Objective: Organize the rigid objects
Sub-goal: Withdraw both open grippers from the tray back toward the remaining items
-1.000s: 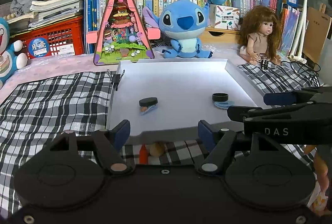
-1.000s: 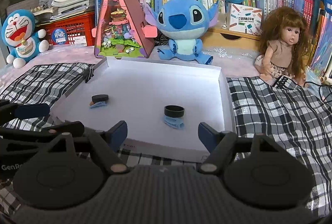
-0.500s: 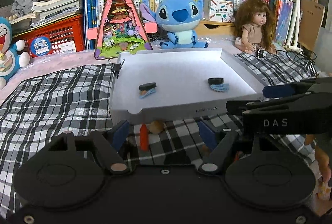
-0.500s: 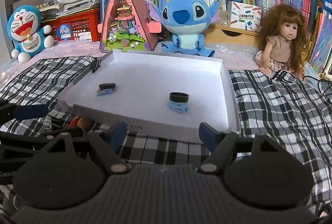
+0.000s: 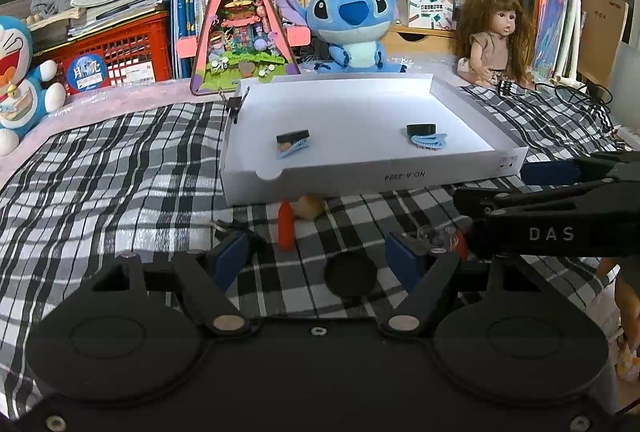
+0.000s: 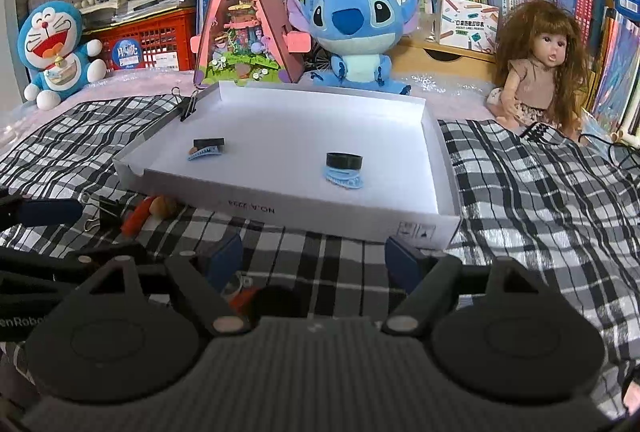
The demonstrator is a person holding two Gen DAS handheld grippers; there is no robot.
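Observation:
A white tray [image 5: 372, 180] [image 6: 320, 210] sits on the checked cloth. It holds a black block on a blue hair clip [image 5: 293, 143] [image 6: 208, 147] at the left and a black ring on a blue clip [image 5: 425, 134] [image 6: 343, 168] at the right. In front of it lie an orange stick [image 5: 285, 224] [image 6: 136, 217], a tan lump [image 5: 307, 206] [image 6: 162, 205] and a black disc [image 5: 350, 274]. My left gripper [image 5: 318, 256] is open above the disc. My right gripper [image 6: 314, 258] is open near the tray's front wall.
A black binder clip [image 6: 185, 106] grips the tray's far left corner; another [image 6: 106, 210] lies on the cloth. A clear piece [image 5: 436, 236] lies by my right gripper's fingers [image 5: 560, 200]. Stitch plush [image 6: 354, 32], a doll [image 6: 542, 68], a triangular toy house [image 6: 244, 28] and books stand behind.
Both grippers have pulled back from the tray toward the near cloth. The orange stick, tan lump and black disc have come into view. Both stay open.

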